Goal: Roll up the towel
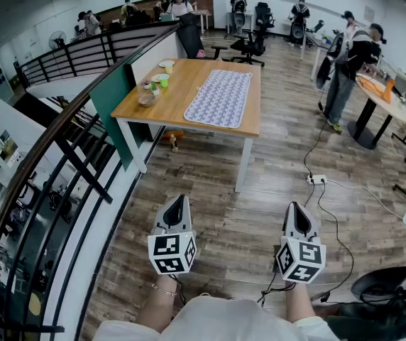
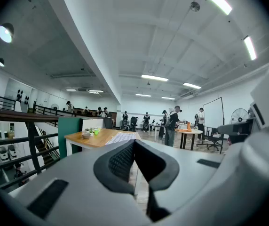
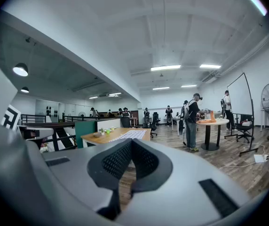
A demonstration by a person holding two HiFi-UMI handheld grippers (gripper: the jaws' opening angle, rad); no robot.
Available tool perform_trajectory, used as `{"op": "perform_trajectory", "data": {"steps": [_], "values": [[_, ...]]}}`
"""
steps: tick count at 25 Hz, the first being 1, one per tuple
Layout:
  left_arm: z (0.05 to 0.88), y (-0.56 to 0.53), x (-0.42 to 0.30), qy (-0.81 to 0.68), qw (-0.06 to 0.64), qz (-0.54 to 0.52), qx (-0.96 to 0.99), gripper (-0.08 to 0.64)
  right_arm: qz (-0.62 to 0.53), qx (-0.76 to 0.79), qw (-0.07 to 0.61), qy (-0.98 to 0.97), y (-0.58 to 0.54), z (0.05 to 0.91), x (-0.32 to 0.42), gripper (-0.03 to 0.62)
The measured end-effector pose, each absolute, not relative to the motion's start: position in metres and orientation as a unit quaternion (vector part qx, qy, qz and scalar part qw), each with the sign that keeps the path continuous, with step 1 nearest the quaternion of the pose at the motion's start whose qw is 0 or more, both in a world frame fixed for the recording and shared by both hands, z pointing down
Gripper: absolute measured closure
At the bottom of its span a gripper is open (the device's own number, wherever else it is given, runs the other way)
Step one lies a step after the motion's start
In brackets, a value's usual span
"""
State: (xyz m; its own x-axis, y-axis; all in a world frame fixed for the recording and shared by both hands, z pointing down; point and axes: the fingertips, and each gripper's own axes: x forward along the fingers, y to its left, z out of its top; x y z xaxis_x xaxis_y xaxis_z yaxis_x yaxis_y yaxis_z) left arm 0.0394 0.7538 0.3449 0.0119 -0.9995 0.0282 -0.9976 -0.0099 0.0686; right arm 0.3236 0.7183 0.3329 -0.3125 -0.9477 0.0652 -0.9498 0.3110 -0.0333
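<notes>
Well back from the wooden table [image 1: 178, 85], left gripper [image 1: 176, 206] and right gripper [image 1: 299, 212] hover, jaws pressed together, empty; the patterned towel [image 1: 219, 98] lies flat on its right half; square markers cover each cube.

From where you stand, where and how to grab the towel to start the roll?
The towel lies flat and fully spread, its long side running away from you. It is probably best taken by its near short edge, one corner per gripper, coming from the near end of the table, so that edge rolls forward. The left gripper and right gripper are both shut; open them first.
</notes>
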Motion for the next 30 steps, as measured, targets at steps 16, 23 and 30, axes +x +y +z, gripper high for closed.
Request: {"op": "perform_trajectory", "data": {"steps": [16,23,30], "values": [[0.357,0.757,0.042,-0.696,0.056,0.010,0.716,0.557,0.053,0.576,0.007,-0.816,0.724,0.341,0.312,0.591],[0.356,0.764,0.048,-0.688,0.060,0.008,0.723,0.520,0.038,0.585,0.014,-0.810,0.728,0.340,0.321,0.570],[0.350,0.767,0.047,-0.687,0.057,0.006,0.725,0.458,0.040,0.582,0.006,-0.812,0.734,0.338,0.323,0.495]]}}
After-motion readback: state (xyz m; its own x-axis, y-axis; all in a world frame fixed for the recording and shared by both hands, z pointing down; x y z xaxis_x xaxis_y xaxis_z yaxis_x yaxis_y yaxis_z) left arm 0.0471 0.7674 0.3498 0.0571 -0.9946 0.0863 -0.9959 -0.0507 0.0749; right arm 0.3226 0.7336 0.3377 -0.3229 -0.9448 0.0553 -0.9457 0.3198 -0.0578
